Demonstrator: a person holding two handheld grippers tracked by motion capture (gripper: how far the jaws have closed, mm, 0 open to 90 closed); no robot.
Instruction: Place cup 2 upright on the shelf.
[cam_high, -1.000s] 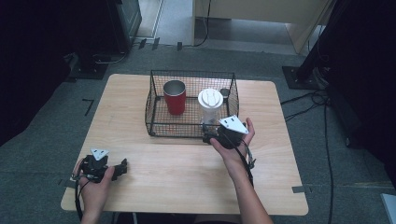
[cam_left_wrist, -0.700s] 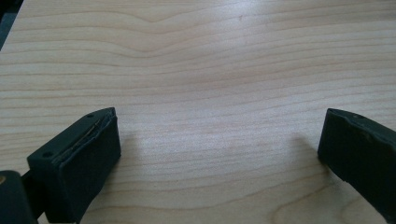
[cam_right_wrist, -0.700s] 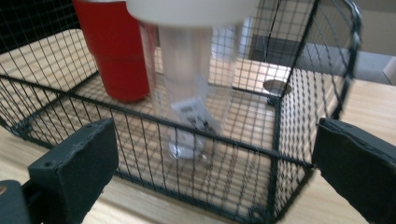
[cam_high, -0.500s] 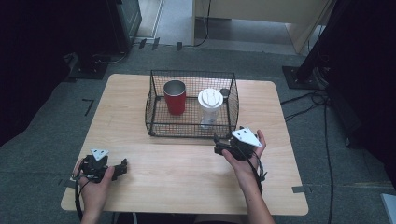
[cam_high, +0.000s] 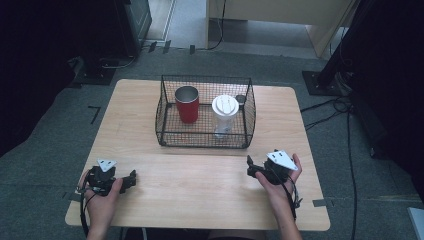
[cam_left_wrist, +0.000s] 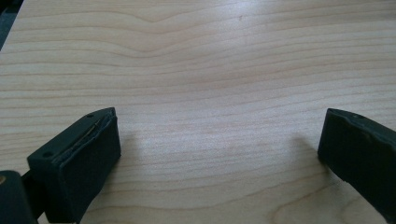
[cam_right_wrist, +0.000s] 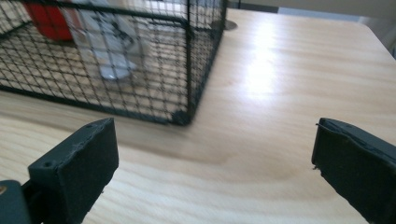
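A black wire basket (cam_high: 205, 145) stands at the middle back of the wooden table (cam_high: 200, 185). Inside it are a red cup (cam_high: 187, 104) on the left and a clear cup with a white lid (cam_high: 225, 112) on the right, both upright. My left gripper (cam_high: 131, 178) rests near the front left corner, open, with bare wood between its jaws (cam_left_wrist: 219, 154). My right gripper (cam_high: 251, 166) is held near the front right, open and empty (cam_right_wrist: 215, 158). It looks toward the basket's corner (cam_right_wrist: 184, 114), with the clear cup (cam_right_wrist: 109, 42) and red cup (cam_right_wrist: 49, 21) behind the mesh.
A small round grommet (cam_high: 241, 98) sits in the table behind the basket's right end. Bare wood stretches between the two grippers and in front of the basket. Cables (cam_high: 345, 130) run over the grey floor to the right.
My right gripper has pulled back from the basket's front right corner toward the table's near right side. The left gripper has stayed put.
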